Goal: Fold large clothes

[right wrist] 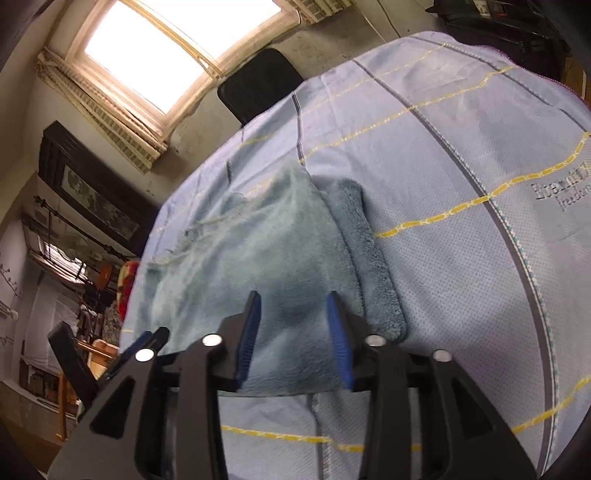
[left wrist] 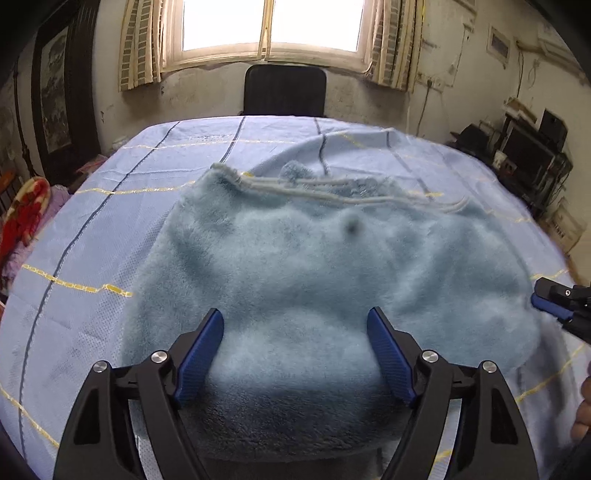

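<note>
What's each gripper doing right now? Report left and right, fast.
Left gripper: open, fingers spread above the fluffy blue garment, holding nothing.
Right gripper: open, fingers apart over the garment's near edge, nothing clamped.

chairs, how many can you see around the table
1. A black high-backed chair stands at the far side of the blue-covered table, under the window. Others may be hidden outside both views.

Tablecloth (right wrist: 461, 155) lettering: dark embroidered words right of the right gripper, cut by the frame edge.
Upper word: starts "Etern", rest unreadable.
Lower word: "freedo", cut off.
Elsewhere: nothing legible.
</note>
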The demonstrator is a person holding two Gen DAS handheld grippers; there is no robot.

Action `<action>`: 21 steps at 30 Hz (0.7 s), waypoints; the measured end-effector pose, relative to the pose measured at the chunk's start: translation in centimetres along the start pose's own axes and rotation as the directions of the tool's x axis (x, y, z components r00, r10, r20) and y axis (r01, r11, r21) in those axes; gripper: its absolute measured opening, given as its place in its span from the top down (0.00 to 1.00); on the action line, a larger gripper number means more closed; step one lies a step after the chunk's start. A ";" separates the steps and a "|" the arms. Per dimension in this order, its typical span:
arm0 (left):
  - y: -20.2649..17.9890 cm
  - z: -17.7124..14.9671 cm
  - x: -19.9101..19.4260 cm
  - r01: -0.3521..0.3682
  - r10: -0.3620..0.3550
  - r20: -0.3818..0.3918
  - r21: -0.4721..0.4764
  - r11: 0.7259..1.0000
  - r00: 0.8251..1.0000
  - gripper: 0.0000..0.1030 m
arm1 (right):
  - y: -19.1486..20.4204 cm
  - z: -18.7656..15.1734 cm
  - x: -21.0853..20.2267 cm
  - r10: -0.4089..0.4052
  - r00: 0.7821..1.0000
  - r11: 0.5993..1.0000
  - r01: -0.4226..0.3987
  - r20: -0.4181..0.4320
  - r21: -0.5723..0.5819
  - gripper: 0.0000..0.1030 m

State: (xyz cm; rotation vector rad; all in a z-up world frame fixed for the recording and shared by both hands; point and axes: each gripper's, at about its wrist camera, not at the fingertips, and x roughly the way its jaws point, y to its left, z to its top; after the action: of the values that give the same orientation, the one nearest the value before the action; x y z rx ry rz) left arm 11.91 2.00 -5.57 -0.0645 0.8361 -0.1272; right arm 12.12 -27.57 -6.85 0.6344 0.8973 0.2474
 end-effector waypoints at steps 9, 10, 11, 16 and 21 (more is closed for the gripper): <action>-2.4 -0.6 -1.2 0.031 -0.032 0.026 0.047 0.998 0.999 0.23 | 0.1 -3.8 -1.7 0.084 0.995 0.993 -0.079 -0.050 0.091 0.54; -2.5 -0.8 -0.8 0.025 -0.026 0.019 0.048 0.999 0.999 0.23 | -0.1 -4.2 -1.5 0.092 0.994 0.990 -0.085 -0.061 0.112 0.53; -2.4 -0.9 -0.6 0.024 -0.024 0.012 0.047 0.999 1.000 0.23 | -0.3 -4.5 -1.1 0.094 0.993 0.988 -0.085 -0.072 0.130 0.52; -2.1 -1.5 0.8 0.016 -0.015 -0.016 0.057 0.998 1.000 0.20 | -0.4 -5.2 0.6 0.077 0.993 0.979 -0.058 -0.093 0.193 0.46; -1.9 -1.5 1.0 0.015 -0.014 -0.018 0.066 0.998 1.000 0.18 | 0.1 -5.3 2.0 0.001 0.997 0.976 0.015 -0.075 0.215 0.46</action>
State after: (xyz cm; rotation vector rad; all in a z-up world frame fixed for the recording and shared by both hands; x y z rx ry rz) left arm 11.31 -0.07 -7.06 -0.0068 0.8482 -0.1692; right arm 9.15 -24.37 -10.50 0.8272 1.0067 0.1693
